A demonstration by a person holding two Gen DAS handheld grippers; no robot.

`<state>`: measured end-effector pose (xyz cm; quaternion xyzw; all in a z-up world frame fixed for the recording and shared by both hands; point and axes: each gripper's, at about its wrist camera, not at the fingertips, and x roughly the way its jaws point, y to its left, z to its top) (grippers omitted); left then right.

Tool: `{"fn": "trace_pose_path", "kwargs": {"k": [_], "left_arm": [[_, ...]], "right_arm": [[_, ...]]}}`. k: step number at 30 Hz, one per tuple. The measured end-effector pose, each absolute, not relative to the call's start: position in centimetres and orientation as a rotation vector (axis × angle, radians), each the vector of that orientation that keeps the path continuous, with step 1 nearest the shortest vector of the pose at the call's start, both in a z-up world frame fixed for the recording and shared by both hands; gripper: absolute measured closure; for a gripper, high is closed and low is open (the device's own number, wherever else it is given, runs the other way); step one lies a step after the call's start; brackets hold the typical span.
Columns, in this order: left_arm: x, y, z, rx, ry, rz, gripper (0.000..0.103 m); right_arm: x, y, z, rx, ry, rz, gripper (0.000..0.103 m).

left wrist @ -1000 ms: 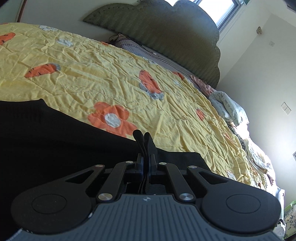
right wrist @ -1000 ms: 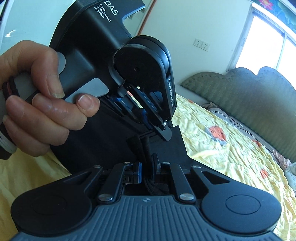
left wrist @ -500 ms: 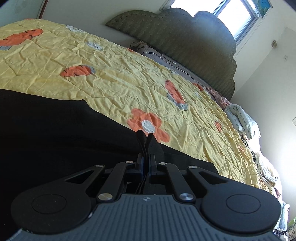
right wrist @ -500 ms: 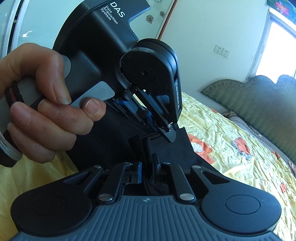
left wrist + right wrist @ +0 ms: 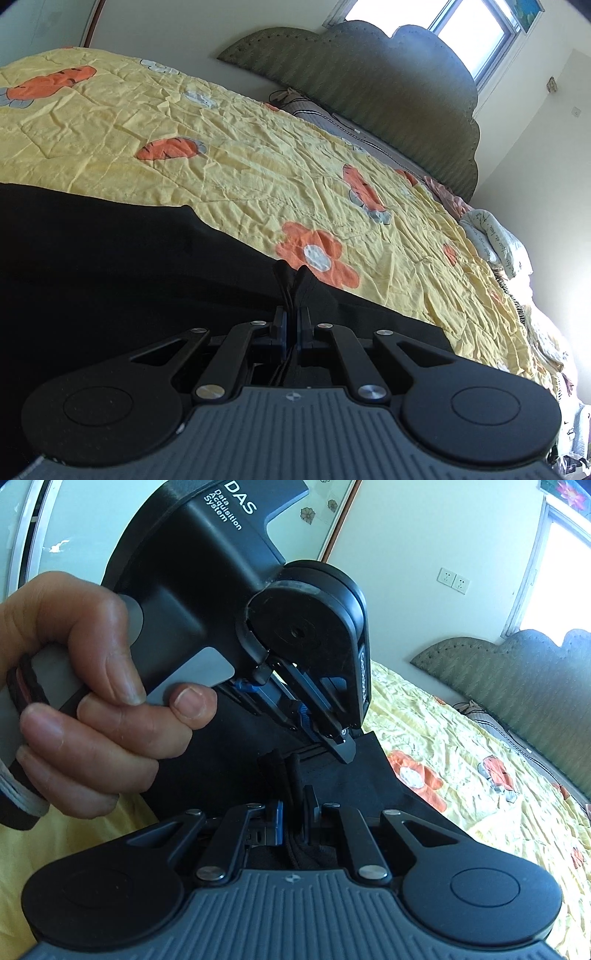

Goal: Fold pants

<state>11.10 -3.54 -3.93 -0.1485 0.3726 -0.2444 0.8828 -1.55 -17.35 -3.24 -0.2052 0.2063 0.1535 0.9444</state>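
While the fold is carried over the bed (image 5: 258, 162), black pants (image 5: 110, 266) are pinched by both claws, left (image 5: 293, 280) and right (image 5: 291, 771), edges kept aligned.

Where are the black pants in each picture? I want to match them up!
Left wrist view: the black pants fill the lower left, spread on the yellow blanket, pinched in the left gripper.
Right wrist view: the pants sit in the middle, pinched in the right gripper, under the left gripper.
Shared landmark: the green headboard.
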Motion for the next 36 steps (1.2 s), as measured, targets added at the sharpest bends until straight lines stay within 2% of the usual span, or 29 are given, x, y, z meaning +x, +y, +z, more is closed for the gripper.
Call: {"fn": "trace_pose_path", "kwargs": {"k": [22,26,33,36], "left_arm": [[11.6,-3.5,-5.3,-0.268,0.796,-0.450,0.098],[11.5,-3.3,-4.5,-0.235,0.800,-0.412,0.083],[10.5,-3.5,-1.3,-0.154,0.747,-0.339,0.082],[10.4,-6.4,-0.2,-0.114,0.775,-0.447,0.080]], "right_arm": [[0.8,-15.9,-4.8,-0.408,0.451,0.334,0.093],[-1.6,-18.1,-2.8,-0.287,0.469,0.367,0.092],[-9.1,-26.6,0.2,-0.123,0.446,0.096,0.092],[-10.4,-30.3,-0.8,-0.072,0.518,-0.018,0.092]]}}
